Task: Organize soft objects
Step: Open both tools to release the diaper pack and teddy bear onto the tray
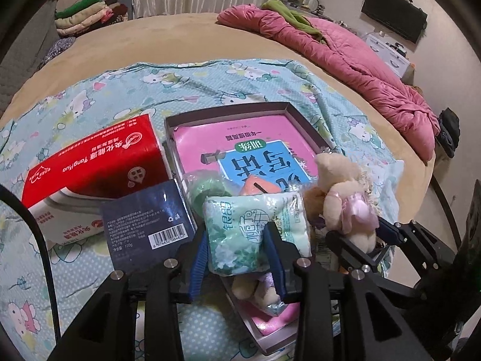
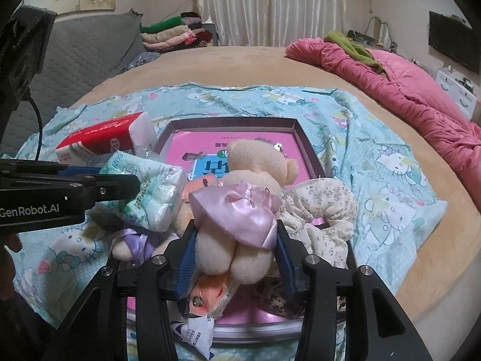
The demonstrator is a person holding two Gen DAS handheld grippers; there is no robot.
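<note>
The teddy bear in a pink satin dress stood between the right gripper's blue pads, legs toward the camera, head pointing away over the shallow box; they pressed its hips. The tissue pack, smaller, sat pinched in the left gripper, long axis across the jaws.

Red tissue box lying tilted on cartoon-cat sheet, left of tray; dark blue barcoded box just in front of it, touching. Sheet spread over tan bed cover. Crumpled pink quilt along right side, green garment on its far end. Folded clothes stack at far left by white curtains. Grey quilted cushion left. Dark screen on right wall
</note>
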